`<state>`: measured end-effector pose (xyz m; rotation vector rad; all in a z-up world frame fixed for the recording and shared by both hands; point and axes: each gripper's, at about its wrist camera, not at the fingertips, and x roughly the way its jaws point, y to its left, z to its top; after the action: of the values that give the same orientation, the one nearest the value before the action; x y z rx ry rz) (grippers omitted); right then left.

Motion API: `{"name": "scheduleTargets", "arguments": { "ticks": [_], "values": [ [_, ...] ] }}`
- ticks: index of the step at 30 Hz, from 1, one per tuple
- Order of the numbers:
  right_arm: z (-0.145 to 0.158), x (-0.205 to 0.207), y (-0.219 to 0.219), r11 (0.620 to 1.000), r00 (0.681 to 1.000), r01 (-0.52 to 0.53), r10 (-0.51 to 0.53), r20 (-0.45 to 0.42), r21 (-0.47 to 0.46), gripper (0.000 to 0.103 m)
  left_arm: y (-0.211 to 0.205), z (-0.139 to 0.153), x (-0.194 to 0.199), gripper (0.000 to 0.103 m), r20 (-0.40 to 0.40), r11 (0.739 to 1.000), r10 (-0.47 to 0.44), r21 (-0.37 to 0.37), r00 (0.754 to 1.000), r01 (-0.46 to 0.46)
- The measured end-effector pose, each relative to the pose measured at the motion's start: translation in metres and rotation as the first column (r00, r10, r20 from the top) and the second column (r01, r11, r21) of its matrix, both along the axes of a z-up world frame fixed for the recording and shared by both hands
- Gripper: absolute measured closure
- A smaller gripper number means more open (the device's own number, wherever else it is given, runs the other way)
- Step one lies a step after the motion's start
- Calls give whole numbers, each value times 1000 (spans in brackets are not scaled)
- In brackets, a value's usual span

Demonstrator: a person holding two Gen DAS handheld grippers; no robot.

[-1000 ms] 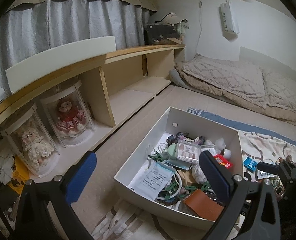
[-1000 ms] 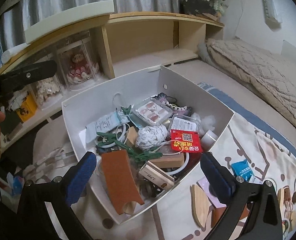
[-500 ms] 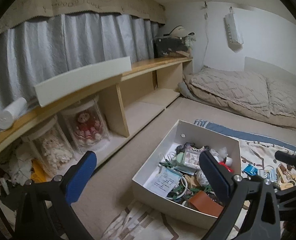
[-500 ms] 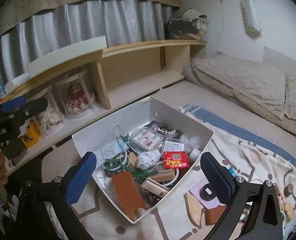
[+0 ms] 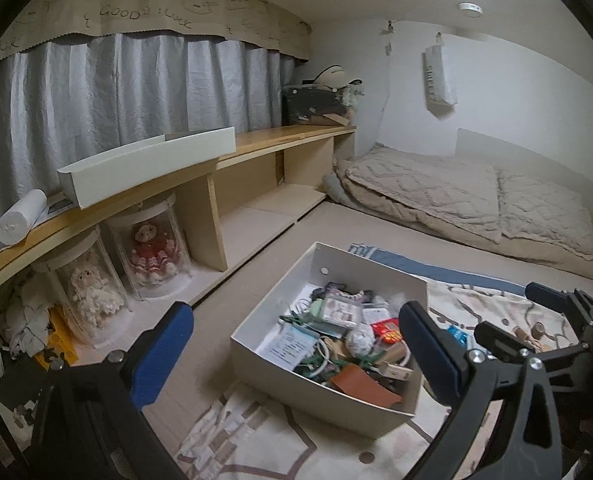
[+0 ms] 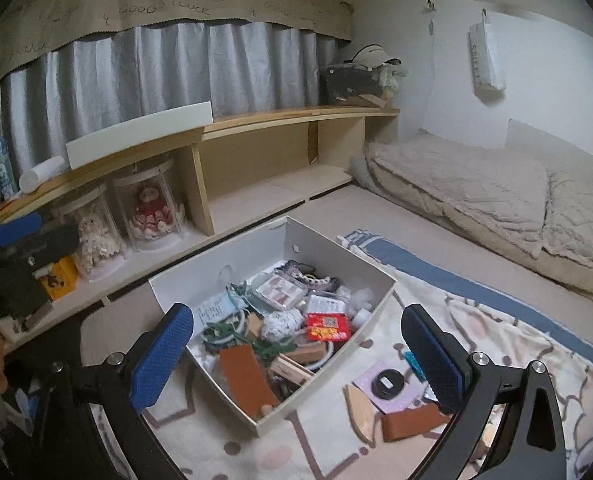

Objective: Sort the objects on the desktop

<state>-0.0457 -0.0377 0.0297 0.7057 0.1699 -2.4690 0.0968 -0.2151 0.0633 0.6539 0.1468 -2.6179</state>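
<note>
A patterned blanket (image 6: 476,320) covers the floor. On it, at center, sits a white box (image 6: 328,248) crammed with small items; a brown leather piece (image 6: 244,376) lies at its 6 o'clock end. The left gripper (image 5: 296,354) and right gripper (image 6: 296,354) both hover released, empty.

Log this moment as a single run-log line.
left hand-held gripper: open, empty | right hand-held gripper: open, empty | white box: full of small items | loose items on blanket: wooden piece, black round case
</note>
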Motion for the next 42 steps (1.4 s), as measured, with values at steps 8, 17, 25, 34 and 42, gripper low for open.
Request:
{"name": "scheduleTargets", "arguments": {
  "ticks": [8, 17, 25, 34, 42],
  "values": [
    [-13, 36, 33, 998, 1000, 5, -3, -27, 68, 0, 24, -6, 17, 0, 16, 999, -51, 4, 999, 51],
    [-18, 81, 78, 997, 1000, 16, -15, -24, 74, 0, 53, -23, 38, 0, 47, 995, -103, 6, 994, 102],
    [-8, 109, 91, 999, 999, 21, -20, -35, 44, 0, 75, -41, 63, 0, 49, 992, -125, 28, 991, 124],
    [-8, 131, 96, 998, 999, 30, -28, -47, 46, 0, 88, -64, 84, 0, 72, 991, -129, 37, 989, 126],
    [-12, 139, 93, 997, 998, 40, -37, -44, 63, 0, 92, -68, 96, 0, 55, 991, -136, 15, 989, 135]
  ]
}}
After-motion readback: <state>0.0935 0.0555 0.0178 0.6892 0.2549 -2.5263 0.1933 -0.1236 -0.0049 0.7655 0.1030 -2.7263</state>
